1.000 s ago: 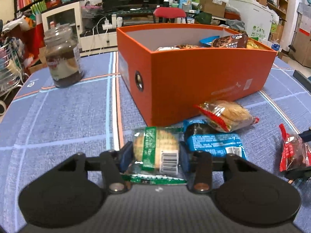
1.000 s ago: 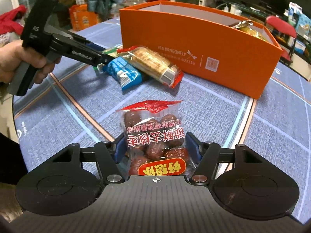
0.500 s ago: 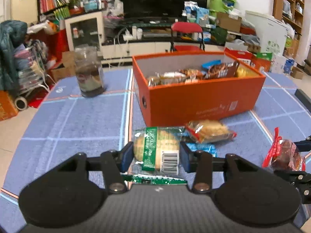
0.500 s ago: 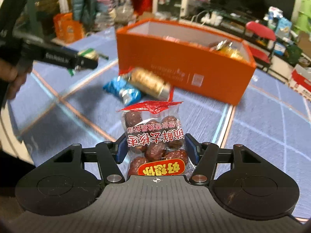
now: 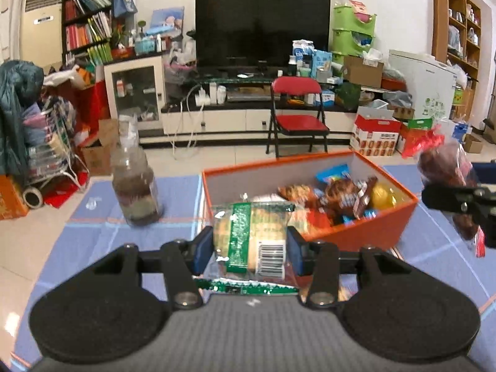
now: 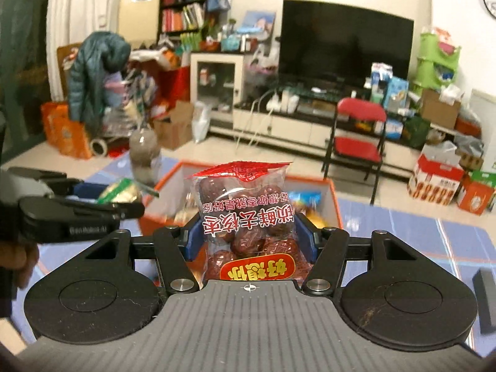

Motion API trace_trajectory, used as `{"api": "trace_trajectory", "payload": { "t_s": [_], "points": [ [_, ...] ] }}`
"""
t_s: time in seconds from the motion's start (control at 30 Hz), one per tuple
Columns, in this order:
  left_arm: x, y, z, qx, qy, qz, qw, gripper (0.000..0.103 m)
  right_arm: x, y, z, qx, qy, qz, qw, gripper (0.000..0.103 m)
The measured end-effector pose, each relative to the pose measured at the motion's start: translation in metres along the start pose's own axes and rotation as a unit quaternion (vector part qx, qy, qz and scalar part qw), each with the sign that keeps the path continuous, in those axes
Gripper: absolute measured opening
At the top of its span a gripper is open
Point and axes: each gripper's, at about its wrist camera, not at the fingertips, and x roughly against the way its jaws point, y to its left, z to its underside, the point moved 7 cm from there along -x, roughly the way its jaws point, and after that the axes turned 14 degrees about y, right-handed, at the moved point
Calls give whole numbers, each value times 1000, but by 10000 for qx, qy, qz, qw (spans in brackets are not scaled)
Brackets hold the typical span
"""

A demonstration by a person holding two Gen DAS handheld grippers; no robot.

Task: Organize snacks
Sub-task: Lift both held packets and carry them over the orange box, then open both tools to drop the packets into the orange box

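Orange cardboard box (image 5: 365, 235) open on the blue checked tablecloth (image 5: 93, 241), already holding many wrapped snacks (image 5: 341, 195) along its right part. Left gripper (image 5: 250, 243) clenched on a clear packet with a green band (image 5: 248, 238), blue pads pressing both sides, packet lifted off the cloth and in front of the near left corner of the box. Right gripper (image 6: 250, 240) clamped on a clear bag of red dates (image 6: 248, 217) with red top seam and red label, bag upright between the pads, above the cloth and just before the box (image 6: 336, 204). Same date bag (image 5: 446, 179) visible at the right edge of the left view, blurred. Left gripper (image 6: 102, 198) with its packet (image 6: 121, 190) at the left in the right view, a hand (image 6: 18, 257) behind it. Glass jar with dark content (image 5: 136, 189) standing left of the box, apart from it. Red folding chair (image 5: 297, 105) and black television (image 5: 262, 28) behind the table.
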Motion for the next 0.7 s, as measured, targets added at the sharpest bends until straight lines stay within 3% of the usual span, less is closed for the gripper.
{"api": "trace_trajectory", "payload": {
  "t_s": [0.23, 0.7],
  "points": [
    [-29, -6, -23, -100, 136, -194, 9997, 46, -32, -9, -31, -178, -17, -2, 9998, 48],
    [-68, -7, -42, -13, 375, -406, 9985, 46, -81, -16, -46, -245, 195, -69, 9995, 48]
  ]
}}
